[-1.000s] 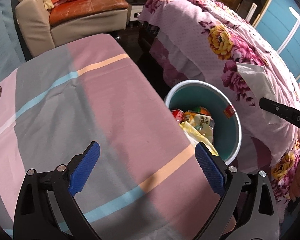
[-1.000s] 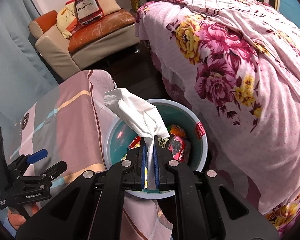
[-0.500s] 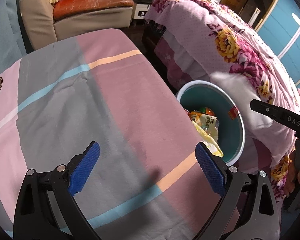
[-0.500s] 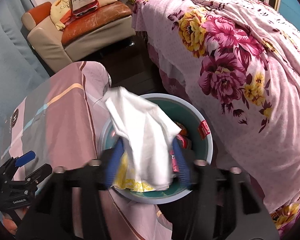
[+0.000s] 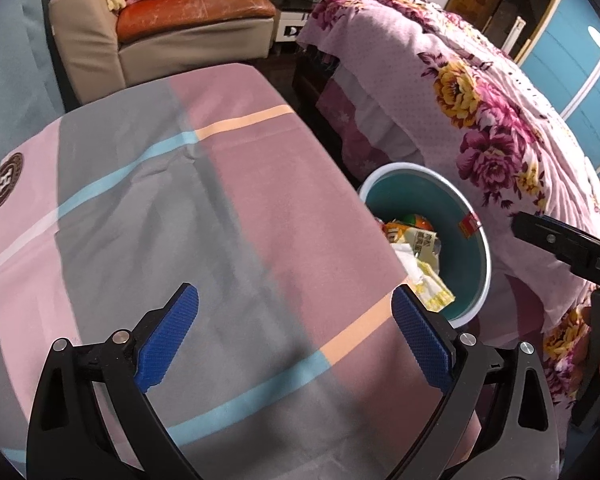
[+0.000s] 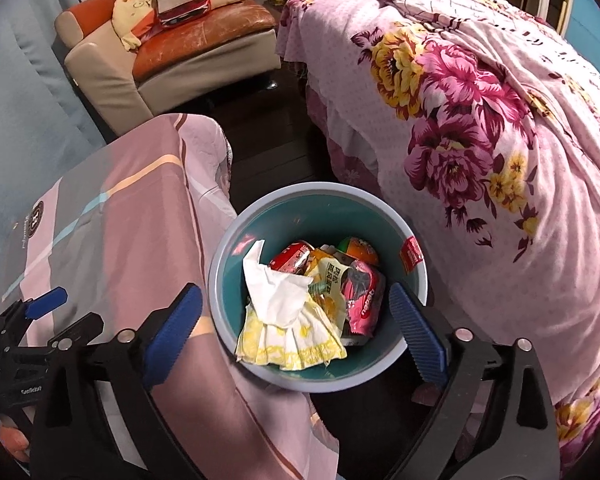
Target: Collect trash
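Observation:
A round bin (image 6: pixel 380 208) with a pale rim and teal inside stands on the floor between the covered table and the bed. A white tissue (image 6: pixel 274 292) lies loose in it on top of wrappers, a red can and a pink packet. My right gripper (image 6: pixel 294 334) hangs above the bin, its jaws opening wide, with nothing between the blue pads. My left gripper (image 5: pixel 294 338) stands open over the striped tablecloth (image 5: pixel 160 208), holding nothing. The bin (image 5: pixel 482 248) shows at its right in the left wrist view.
A bed with a pink floral cover (image 6: pixel 480 128) rises right of the bin. A leather armchair (image 6: pixel 188 52) with a large bottle-shaped cushion stands at the back. Dark floor lies between table, bed and chair.
My right gripper went from shut on the white tissue to wide open, and the tissue dropped into the bin. The left gripper stayed open over the table.

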Action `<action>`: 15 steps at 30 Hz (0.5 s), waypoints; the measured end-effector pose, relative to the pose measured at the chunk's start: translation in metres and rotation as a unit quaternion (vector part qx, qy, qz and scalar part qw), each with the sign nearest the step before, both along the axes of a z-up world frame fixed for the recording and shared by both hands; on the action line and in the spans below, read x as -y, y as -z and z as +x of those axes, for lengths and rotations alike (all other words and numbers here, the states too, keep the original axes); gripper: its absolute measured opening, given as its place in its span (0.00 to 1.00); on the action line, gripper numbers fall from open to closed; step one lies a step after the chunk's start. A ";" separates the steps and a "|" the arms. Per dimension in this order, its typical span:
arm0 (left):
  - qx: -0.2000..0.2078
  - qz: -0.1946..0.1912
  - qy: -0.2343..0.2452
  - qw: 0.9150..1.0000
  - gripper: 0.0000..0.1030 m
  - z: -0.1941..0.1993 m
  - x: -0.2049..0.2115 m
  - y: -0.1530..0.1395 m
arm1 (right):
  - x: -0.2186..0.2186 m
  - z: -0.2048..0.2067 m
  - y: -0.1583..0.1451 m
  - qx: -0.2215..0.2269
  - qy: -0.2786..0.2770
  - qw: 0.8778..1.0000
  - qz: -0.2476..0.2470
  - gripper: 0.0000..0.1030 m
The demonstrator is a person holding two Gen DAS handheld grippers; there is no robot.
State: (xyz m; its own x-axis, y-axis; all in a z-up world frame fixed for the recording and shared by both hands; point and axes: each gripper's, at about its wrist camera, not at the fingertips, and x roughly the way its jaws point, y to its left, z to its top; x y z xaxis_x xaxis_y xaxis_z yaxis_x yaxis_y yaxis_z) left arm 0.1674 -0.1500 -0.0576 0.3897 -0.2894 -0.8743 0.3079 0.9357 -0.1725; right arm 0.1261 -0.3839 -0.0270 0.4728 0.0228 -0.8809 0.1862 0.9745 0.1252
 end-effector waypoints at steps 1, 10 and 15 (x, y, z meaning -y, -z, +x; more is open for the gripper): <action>0.001 0.000 -0.001 1.000 0.95 -0.002 -0.001 -0.001 | -0.001 -0.003 -0.002 0.000 -0.001 1.000 0.000 0.90; 0.001 -0.006 -0.001 1.000 0.96 -0.025 -0.008 -0.017 | -0.017 -0.038 -0.026 0.012 -0.017 1.000 -0.001 0.93; 0.015 -0.001 0.000 1.000 0.96 -0.044 -0.011 -0.027 | -0.023 -0.059 -0.040 0.026 -0.019 0.999 -0.005 0.93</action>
State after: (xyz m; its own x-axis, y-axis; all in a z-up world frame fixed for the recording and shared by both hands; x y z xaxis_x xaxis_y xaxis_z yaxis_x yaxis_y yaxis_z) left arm 0.1239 -0.1392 -0.0301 0.4160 -0.2918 -0.8613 0.3139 0.9350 -0.1652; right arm 0.0672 -0.3604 0.0127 0.5171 0.0326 -0.8553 0.1415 0.9823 0.1230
